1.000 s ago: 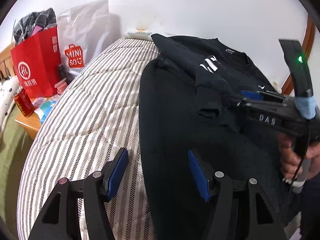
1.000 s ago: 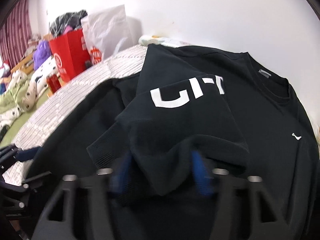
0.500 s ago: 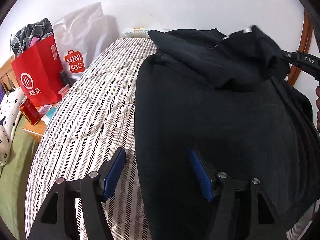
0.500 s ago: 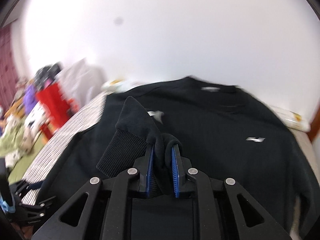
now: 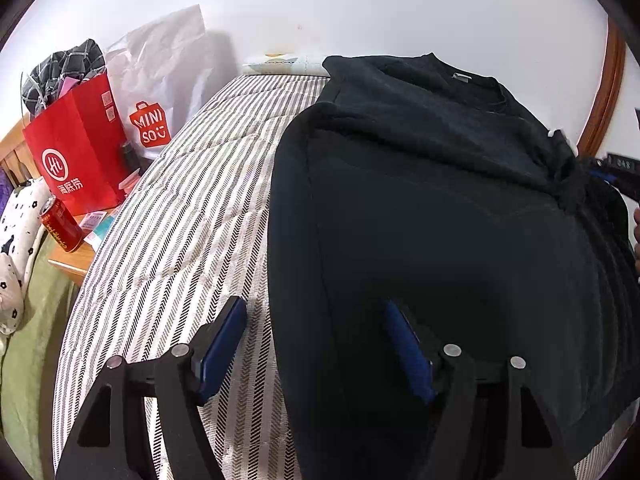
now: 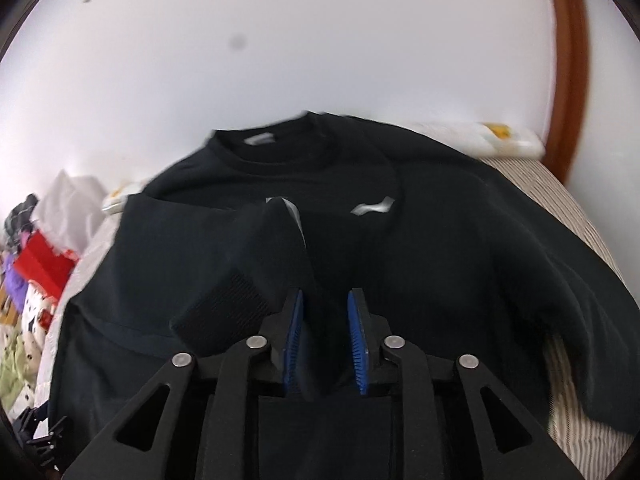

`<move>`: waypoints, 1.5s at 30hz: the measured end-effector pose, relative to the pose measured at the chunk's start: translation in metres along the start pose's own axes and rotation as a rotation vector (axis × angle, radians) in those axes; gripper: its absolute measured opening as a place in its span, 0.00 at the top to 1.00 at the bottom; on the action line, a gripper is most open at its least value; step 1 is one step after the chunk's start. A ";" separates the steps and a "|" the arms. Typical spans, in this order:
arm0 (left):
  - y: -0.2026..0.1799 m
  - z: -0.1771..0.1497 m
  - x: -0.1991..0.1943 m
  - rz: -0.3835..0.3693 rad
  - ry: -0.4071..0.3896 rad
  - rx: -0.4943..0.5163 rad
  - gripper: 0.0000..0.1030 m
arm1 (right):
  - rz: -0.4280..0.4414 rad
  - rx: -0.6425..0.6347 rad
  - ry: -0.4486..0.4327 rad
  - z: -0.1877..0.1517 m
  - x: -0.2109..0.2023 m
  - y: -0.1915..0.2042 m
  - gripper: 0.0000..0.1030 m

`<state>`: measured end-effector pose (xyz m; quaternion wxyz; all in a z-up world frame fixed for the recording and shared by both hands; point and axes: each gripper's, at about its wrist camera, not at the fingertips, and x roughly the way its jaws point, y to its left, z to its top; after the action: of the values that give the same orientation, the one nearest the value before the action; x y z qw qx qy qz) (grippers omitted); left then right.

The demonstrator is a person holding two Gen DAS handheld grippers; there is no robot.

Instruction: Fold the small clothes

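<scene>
A black sweatshirt lies spread on a striped bed, collar toward the wall. My left gripper is open and empty, hovering over the sweatshirt's left edge near the hem. My right gripper has its blue pads slightly apart with the sweatshirt's sleeve still between them; the ribbed cuff hangs to the left. The sleeve lies stretched across the chest, and the right gripper shows at the right edge of the left wrist view. The sweatshirt fills the right wrist view.
A red paper bag and a white Miniso bag stand left of the bed on a wooden nightstand with a red can. A white wall is behind. A brown wooden frame curves at the right.
My right gripper carried the sleeve across the sweatshirt to the right side and lowered it. Its jaws have opened slightly. The left gripper stayed almost still.
</scene>
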<state>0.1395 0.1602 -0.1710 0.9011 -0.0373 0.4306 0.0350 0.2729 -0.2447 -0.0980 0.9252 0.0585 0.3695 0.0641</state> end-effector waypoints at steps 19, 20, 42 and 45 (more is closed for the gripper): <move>0.012 -0.036 -0.036 -0.084 0.017 0.009 0.38 | -0.180 -0.052 0.133 -0.140 -0.105 -0.103 0.35; 0.012 -0.040 -0.038 -0.076 0.015 0.015 0.43 | -0.161 -0.052 0.131 -0.146 -0.110 -0.103 0.35; 0.032 -0.087 -0.087 -0.164 0.017 -0.080 0.95 | -0.088 -0.062 0.081 -0.182 -0.162 -0.087 0.93; 0.035 -0.089 -0.085 -0.164 0.030 -0.099 0.95 | -0.101 -0.083 0.088 -0.180 -0.160 -0.085 0.91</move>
<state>0.0142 0.1838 -0.1615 0.8914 -0.1176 0.4373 -0.0181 0.0397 -0.3432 -0.1332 0.9117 -0.0014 0.4093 0.0349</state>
